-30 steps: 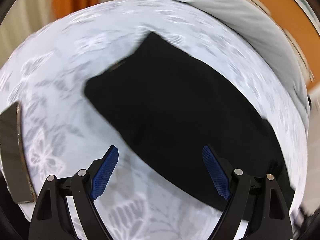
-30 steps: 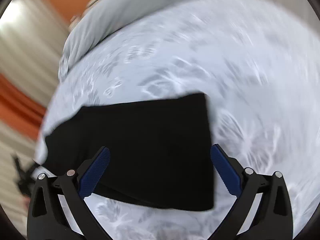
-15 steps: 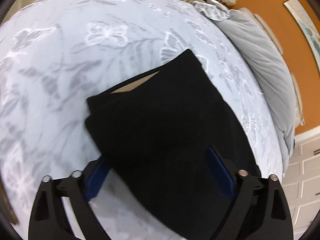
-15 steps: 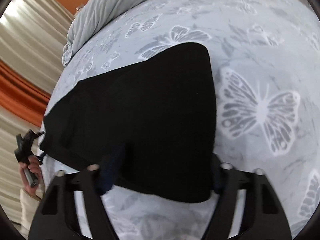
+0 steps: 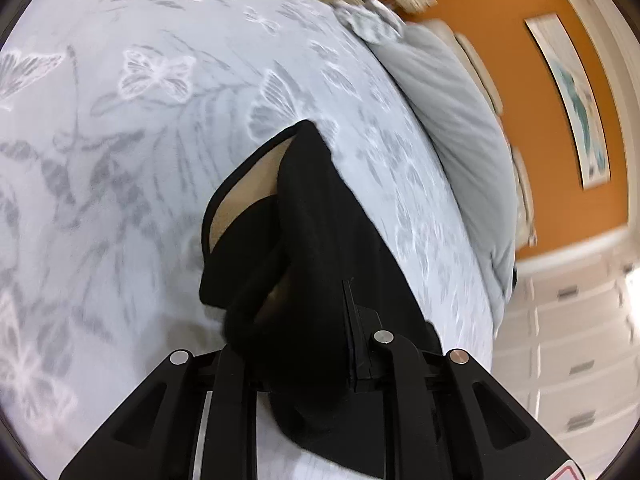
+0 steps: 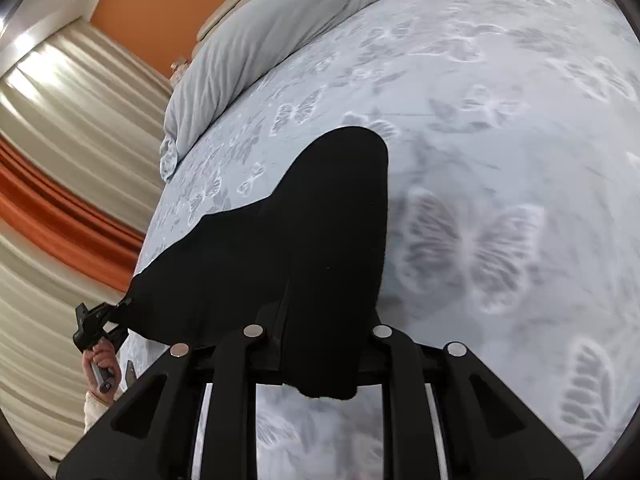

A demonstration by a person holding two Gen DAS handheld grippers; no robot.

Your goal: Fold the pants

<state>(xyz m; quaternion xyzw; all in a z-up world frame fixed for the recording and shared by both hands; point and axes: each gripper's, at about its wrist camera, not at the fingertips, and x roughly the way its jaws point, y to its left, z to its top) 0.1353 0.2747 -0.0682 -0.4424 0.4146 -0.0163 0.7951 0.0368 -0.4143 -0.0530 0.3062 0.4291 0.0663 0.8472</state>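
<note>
The black pants lie folded on a pale bedspread printed with grey and white butterflies, and both tools have them by the near edge. In the left wrist view the cloth bunches up straight between the fingers of the left gripper, rising in a ridge that runs away from the camera; a tan lining shows where the upper layer gapes open at the far left of the garment. The jaws of this gripper are closing and stand nearly together, with the black fabric pinched between them. In the right wrist view the right gripper likewise has a fold of the pants drawn up between its fingers, a loose end hanging down toward the camera; its jaws are closing too, narrow, with cloth between them. From there the garment stretches left to its other corner, where the left gripper bites it, a hand gripping the handle below. To the right of the pants the bedspread lies open and flat. A rolled grey duvet bounds the far side of the bed, with an orange wall behind it, and curtains hang past the bed's left edge.
</note>
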